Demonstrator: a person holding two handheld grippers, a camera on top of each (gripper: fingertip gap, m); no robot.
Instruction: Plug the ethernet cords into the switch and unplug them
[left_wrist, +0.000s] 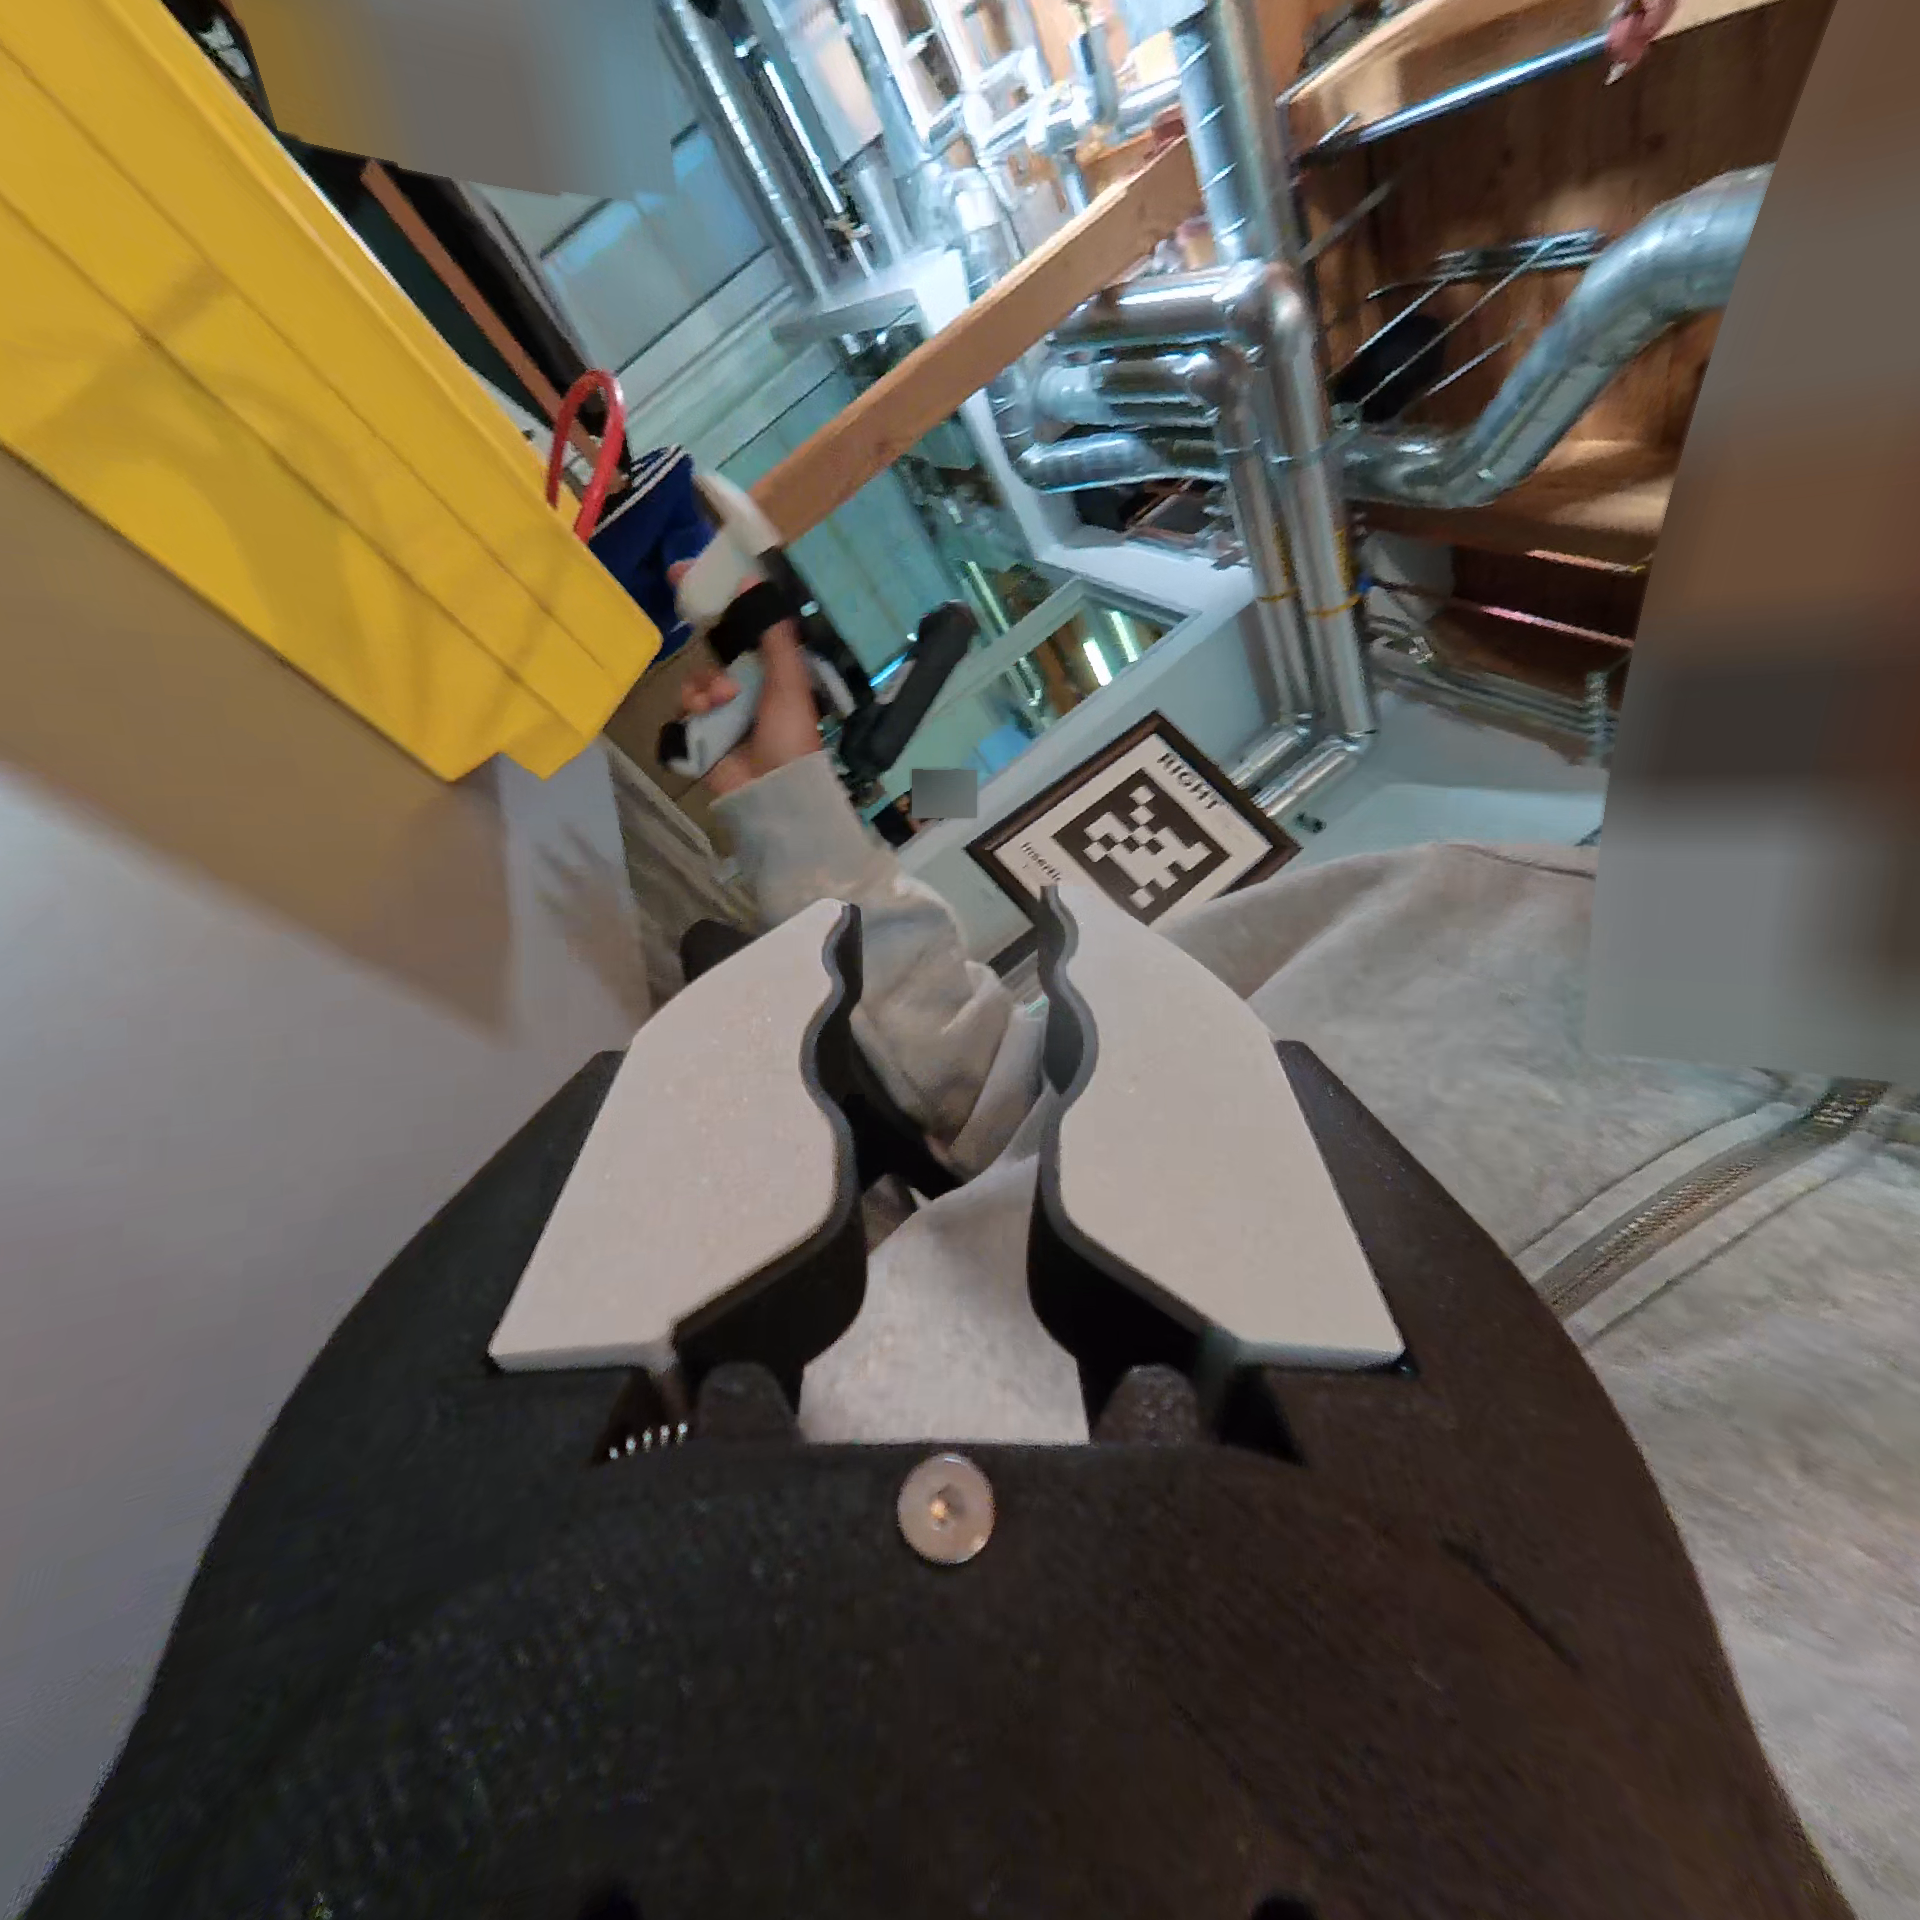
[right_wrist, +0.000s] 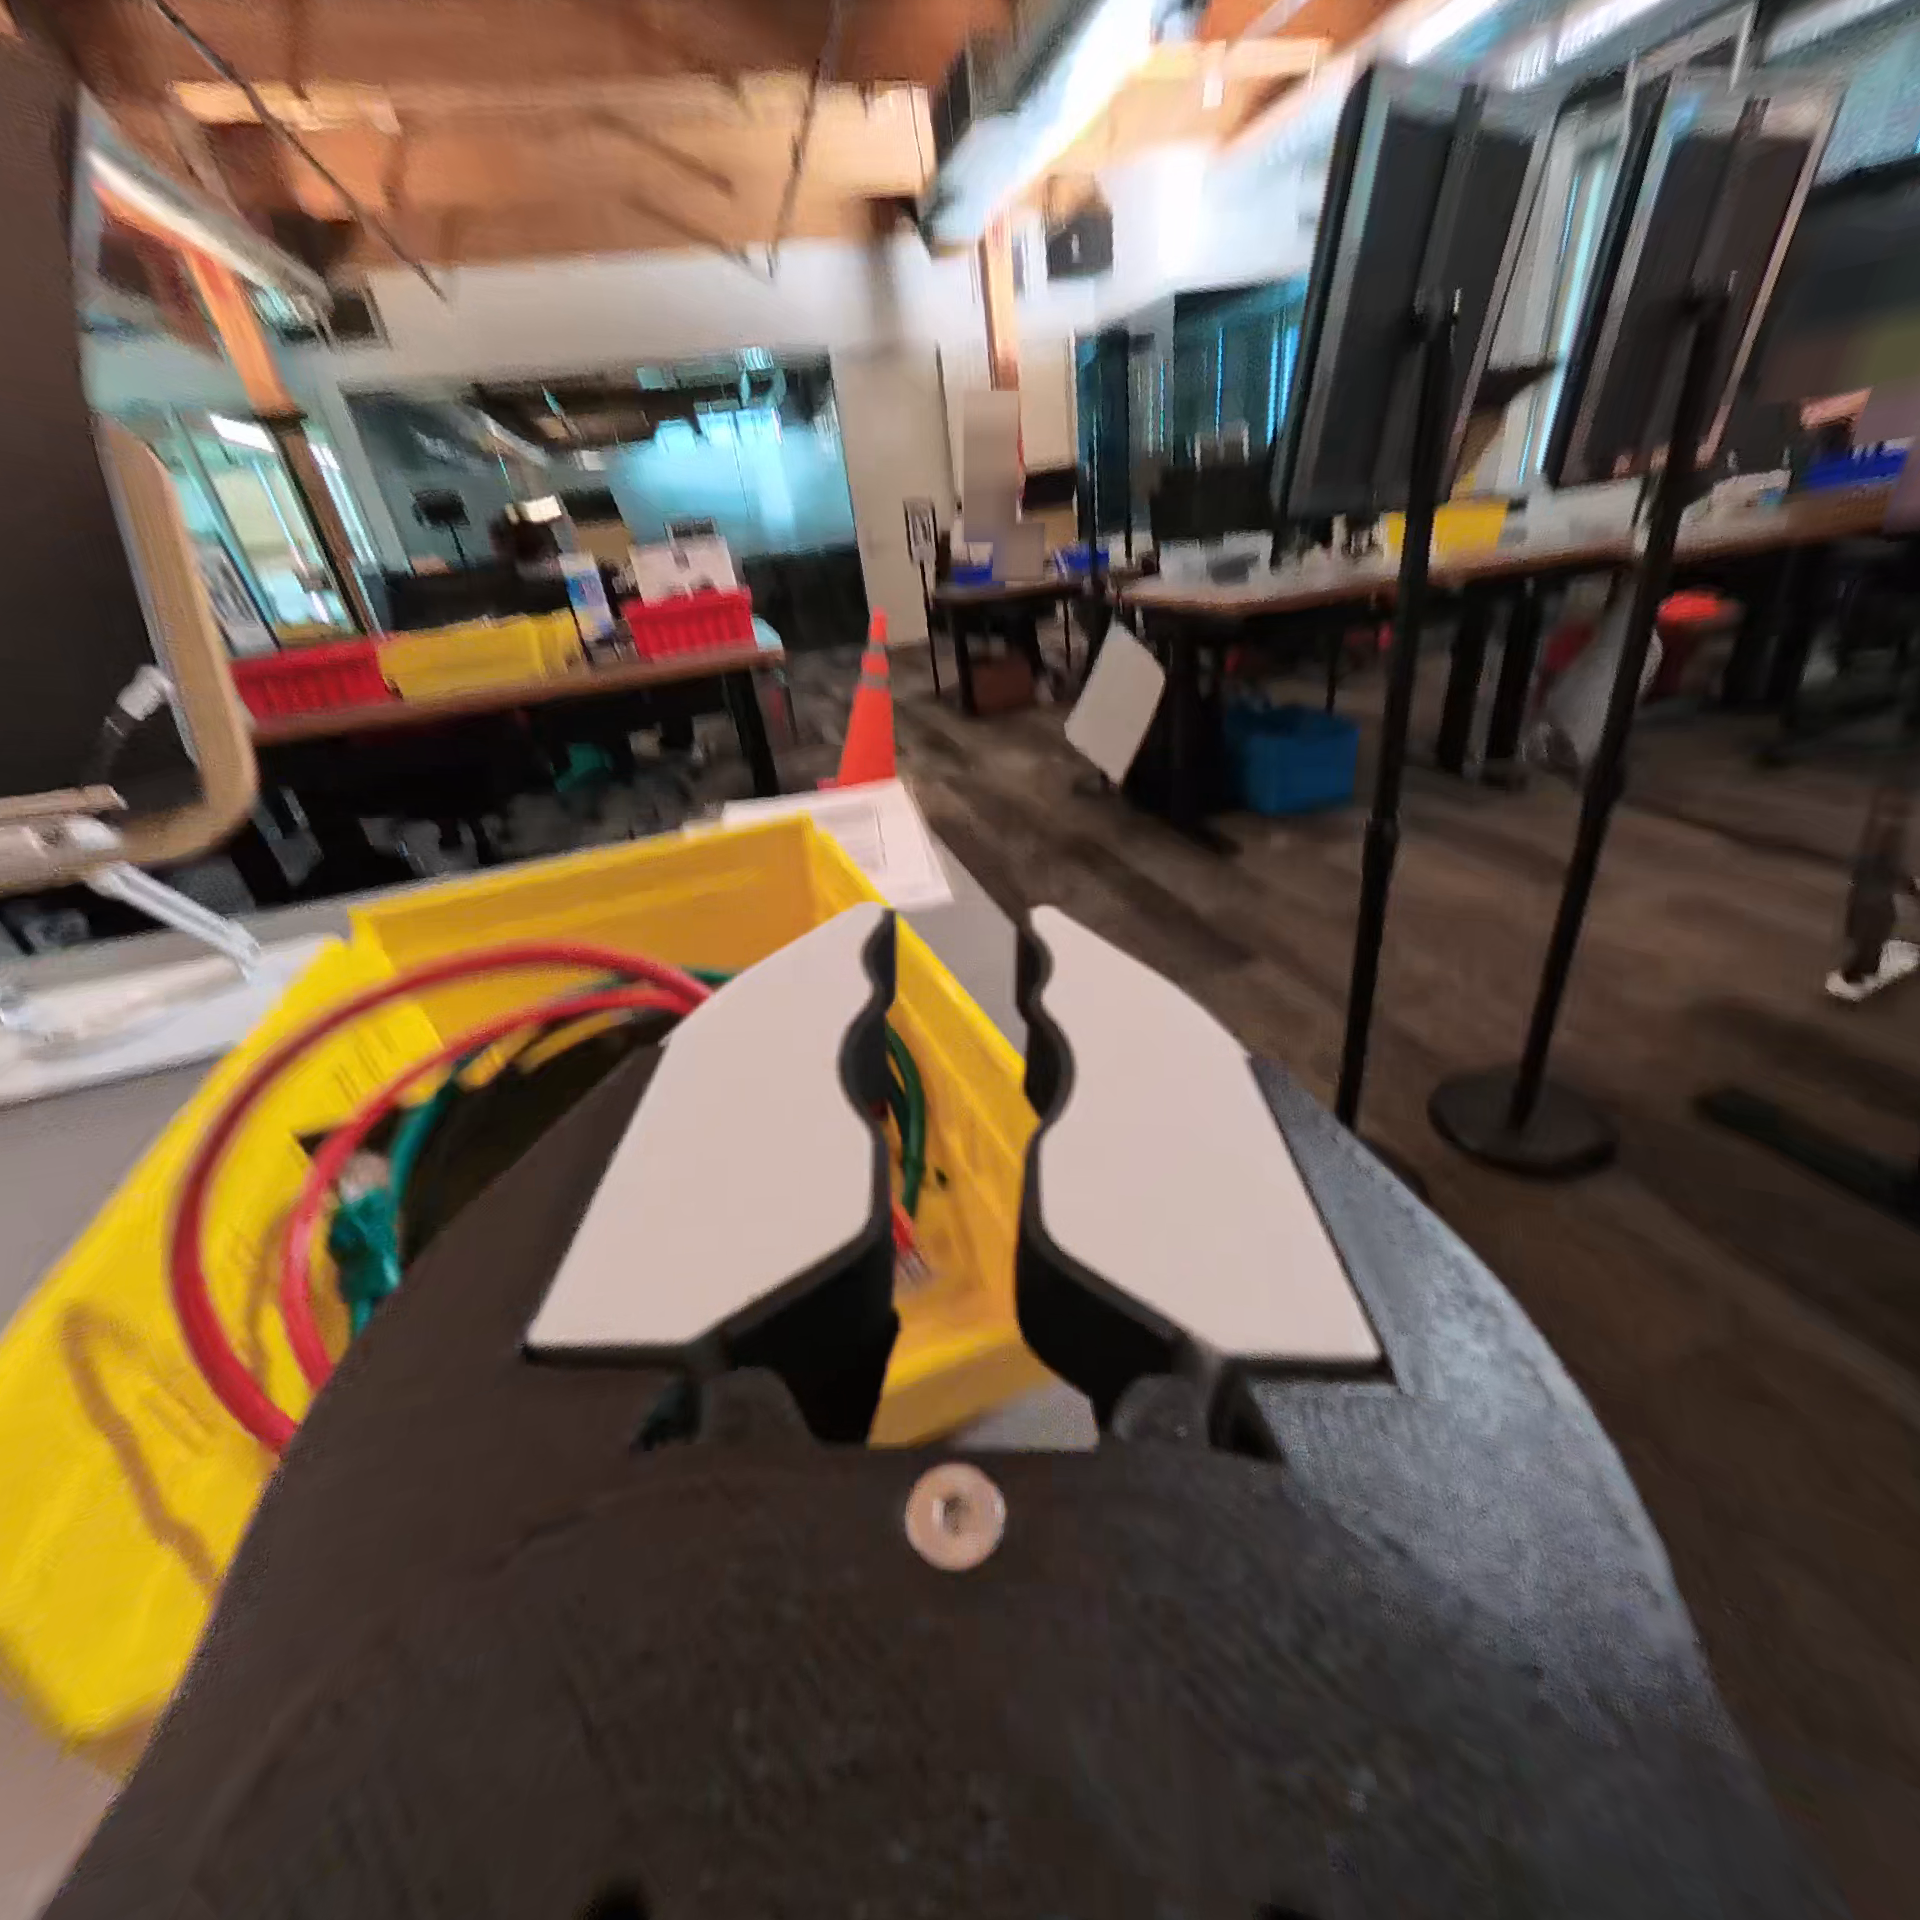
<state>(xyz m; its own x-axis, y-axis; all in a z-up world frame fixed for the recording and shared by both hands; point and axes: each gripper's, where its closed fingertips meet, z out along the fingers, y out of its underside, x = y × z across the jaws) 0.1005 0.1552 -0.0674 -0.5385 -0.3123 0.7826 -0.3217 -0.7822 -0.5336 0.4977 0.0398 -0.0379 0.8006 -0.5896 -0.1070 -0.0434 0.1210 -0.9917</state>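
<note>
In the right wrist view, a yellow bin (right_wrist: 623, 914) on a grey table holds looped red ethernet cords (right_wrist: 223, 1143) and green ethernet cords (right_wrist: 364, 1247). My right gripper (right_wrist: 961, 920) is open and empty, just above the bin's right side. No switch shows in either view. My left gripper (left_wrist: 948, 909) is open and empty. It is tilted upward, towards a person's grey sleeve (left_wrist: 914, 997) and the ceiling. The yellow bin (left_wrist: 260, 416) is at its upper left, with a red cord loop (left_wrist: 587, 447) sticking out over the rim. The right wrist view is blurred.
A person's hand (left_wrist: 774, 727) holds a grey and black handle beyond the left gripper. A black-and-white marker card (left_wrist: 1132, 831) and a grey zipped jacket (left_wrist: 1558, 1195) are close by. An orange cone (right_wrist: 871, 707), black stands (right_wrist: 1392, 727) and tables with bins are across the room.
</note>
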